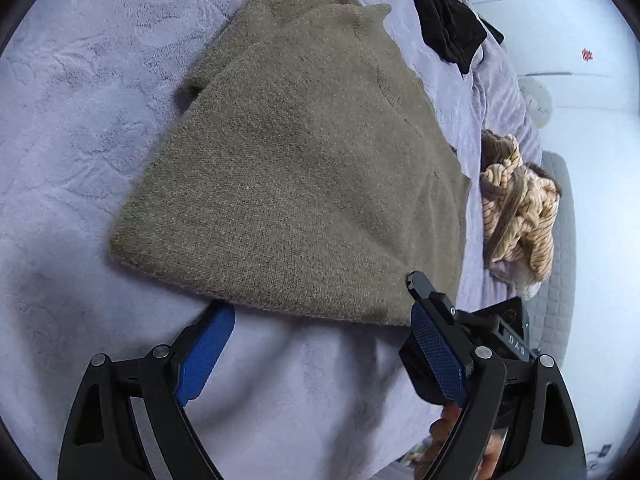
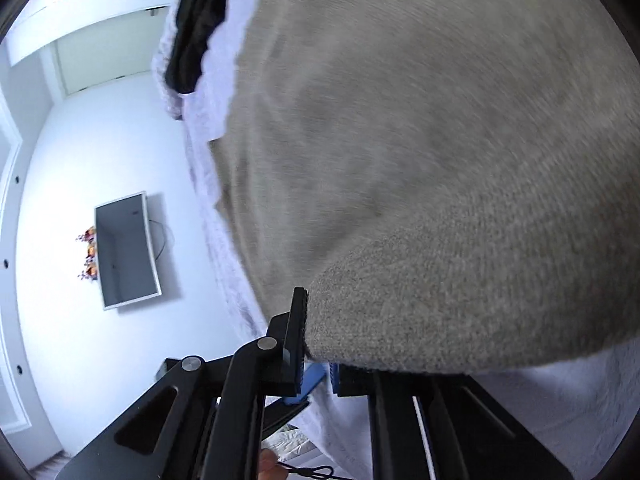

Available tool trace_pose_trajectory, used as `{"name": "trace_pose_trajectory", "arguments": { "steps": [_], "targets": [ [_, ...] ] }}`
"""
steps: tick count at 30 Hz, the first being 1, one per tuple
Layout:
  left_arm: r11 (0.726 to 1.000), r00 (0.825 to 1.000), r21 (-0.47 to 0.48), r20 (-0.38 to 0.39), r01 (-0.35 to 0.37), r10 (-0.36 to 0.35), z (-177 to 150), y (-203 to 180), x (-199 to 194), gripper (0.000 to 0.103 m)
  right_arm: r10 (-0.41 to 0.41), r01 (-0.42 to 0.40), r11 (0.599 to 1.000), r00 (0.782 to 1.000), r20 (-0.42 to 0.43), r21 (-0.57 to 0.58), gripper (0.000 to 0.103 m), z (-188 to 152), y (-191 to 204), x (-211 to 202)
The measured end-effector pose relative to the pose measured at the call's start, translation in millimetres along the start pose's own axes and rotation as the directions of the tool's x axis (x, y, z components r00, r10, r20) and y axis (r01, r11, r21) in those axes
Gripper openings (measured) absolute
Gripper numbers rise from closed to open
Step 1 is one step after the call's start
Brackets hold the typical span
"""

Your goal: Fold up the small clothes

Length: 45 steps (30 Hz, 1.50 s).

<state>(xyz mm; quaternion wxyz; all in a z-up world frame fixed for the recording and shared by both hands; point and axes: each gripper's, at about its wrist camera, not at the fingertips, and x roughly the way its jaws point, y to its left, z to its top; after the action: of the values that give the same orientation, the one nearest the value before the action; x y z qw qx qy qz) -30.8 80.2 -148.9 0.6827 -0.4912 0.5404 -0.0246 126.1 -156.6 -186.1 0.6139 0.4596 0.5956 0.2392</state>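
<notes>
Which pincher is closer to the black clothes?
Right. The right gripper pinches the brown sweater on the side where the black clothes lie; the left gripper sits further along the hem.

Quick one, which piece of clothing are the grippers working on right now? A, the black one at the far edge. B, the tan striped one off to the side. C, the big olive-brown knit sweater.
C: the right gripper is shut on the edge of the olive-brown sweater, and the left gripper stands open at its near edge.
</notes>
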Motion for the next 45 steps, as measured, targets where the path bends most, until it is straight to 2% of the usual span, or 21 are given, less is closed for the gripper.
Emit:
{"name": "trace_pose_trajectory", "arguments": {
  "steps": [3, 7, 10, 13, 14, 17, 20, 24, 27, 29, 30, 31, 32, 33, 35, 39, 41, 42, 43, 44, 45],
  "targets": [
    [0.999, 0.998, -0.042, 0.052, 0.024, -0.022, 10, -6, 6, 0.090, -0.009, 0.009, 0.999, 1.000, -0.005, -0.053, 0.010, 1, 17, -2],
    [0.996, 0.982, -0.003, 0.167, -0.090, 0.090, 29, -16, 4, 0.090, -0.028, 0.026, 0.997, 0.999, -0.021, -0.069, 0.010, 2, 16, -5],
    [0.986, 0.953, 0.002, 0.257, -0.169, 0.163, 43, -22, -1, 0.086, -0.046, 0.043, 0.996, 0.998, -0.035, -0.076, 0.010, 5, 16, 2],
    [0.972, 0.932, -0.008, 0.285, -0.233, 0.225, 53, -18, -2, 0.051, -0.057, 0.054, 0.995, 0.997, -0.044, -0.080, 0.010, 4, 15, 4],
    [0.963, 0.923, -0.005, 0.286, -0.269, 0.259, 55, -16, 0, 0.030, -0.065, 0.061, 0.995, 0.996, -0.053, -0.080, 0.010, 4, 12, 3],
    [0.948, 0.910, 0.054, 0.302, -0.315, 0.285, 56, -17, 0, 0.020, -0.075, 0.069, 0.994, 0.995, -0.062, -0.083, 0.010, 4, 12, 4],
    [0.874, 0.858, 0.200, 0.377, -0.442, 0.348, 46, -44, 1, 0.016, -0.115, 0.106, 0.988, 0.990, -0.076, -0.114, 0.014, 3, 15, 1],
    [0.732, 0.788, 0.364, 0.485, -0.576, 0.379, 27, -77, 7, 0.015, -0.211, 0.192, 0.960, 0.974, -0.080, -0.203, 0.014, 5, 30, -12],
    [0.623, 0.752, 0.452, 0.540, -0.638, 0.378, 16, -92, 13, 0.015, -0.286, 0.257, 0.926, 0.956, -0.067, -0.277, 0.014, 10, 49, -26],
    [0.568, 0.738, 0.492, 0.563, -0.660, 0.371, 8, -99, 15, 0.015, -0.338, 0.300, 0.893, 0.939, -0.058, -0.336, 0.017, 19, 66, -30],
    [0.535, 0.732, 0.514, 0.575, -0.670, 0.365, 4, -102, 17, 0.013, -0.355, 0.313, 0.877, 0.934, -0.053, -0.364, 0.029, 24, 75, -32],
    [0.507, 0.728, 0.532, 0.583, -0.678, 0.361, 0, -106, 19, 0.011, -0.368, 0.320, 0.859, 0.929, -0.048, -0.399, 0.056, 31, 87, -31],
    [0.478, 0.722, 0.549, 0.593, -0.686, 0.356, -3, -109, 21, 0.011, -0.381, 0.317, 0.827, 0.923, -0.050, -0.464, 0.068, 43, 112, -26],
    [0.449, 0.716, 0.564, 0.605, -0.694, 0.348, -7, -112, 23, 0.011, -0.381, 0.317, 0.827, 0.923, -0.050, -0.464, 0.075, 43, 112, -26],
    [0.412, 0.713, 0.585, 0.616, -0.698, 0.333, -12, -116, 25, 0.011, -0.380, 0.279, 0.799, 0.921, -0.089, -0.533, 0.075, 57, 144, -6],
    [0.373, 0.710, 0.605, 0.627, -0.703, 0.321, -16, -119, 28, 0.011, -0.450, 0.234, 0.749, 0.867, -0.216, -0.620, 0.079, 68, 187, 56],
    [0.367, 0.710, 0.609, 0.629, -0.703, 0.318, -18, -119, 28, 0.011, -0.519, 0.223, 0.700, 0.812, -0.268, -0.679, 0.081, 67, 202, 94],
    [0.365, 0.710, 0.611, 0.629, -0.703, 0.316, -19, -120, 29, 0.011, -0.601, 0.222, 0.636, 0.743, -0.294, -0.739, 0.081, 61, 212, 132],
    [0.365, 0.711, 0.612, 0.628, -0.702, 0.315, -19, -120, 29, 0.011, -0.630, 0.226, 0.611, 0.718, -0.294, -0.758, 0.082, 59, 215, 147],
    [0.366, 0.713, 0.613, 0.628, -0.700, 0.313, -20, -121, 29, 0.011, -0.630, 0.226, 0.611, 0.718, -0.294, -0.758, 0.083, 59, 215, 147],
    [0.367, 0.714, 0.614, 0.628, -0.699, 0.310, -21, -122, 30, 0.011, -0.666, 0.227, 0.578, 0.686, -0.293, -0.784, 0.086, 56, 218, 164]
  ]
}}
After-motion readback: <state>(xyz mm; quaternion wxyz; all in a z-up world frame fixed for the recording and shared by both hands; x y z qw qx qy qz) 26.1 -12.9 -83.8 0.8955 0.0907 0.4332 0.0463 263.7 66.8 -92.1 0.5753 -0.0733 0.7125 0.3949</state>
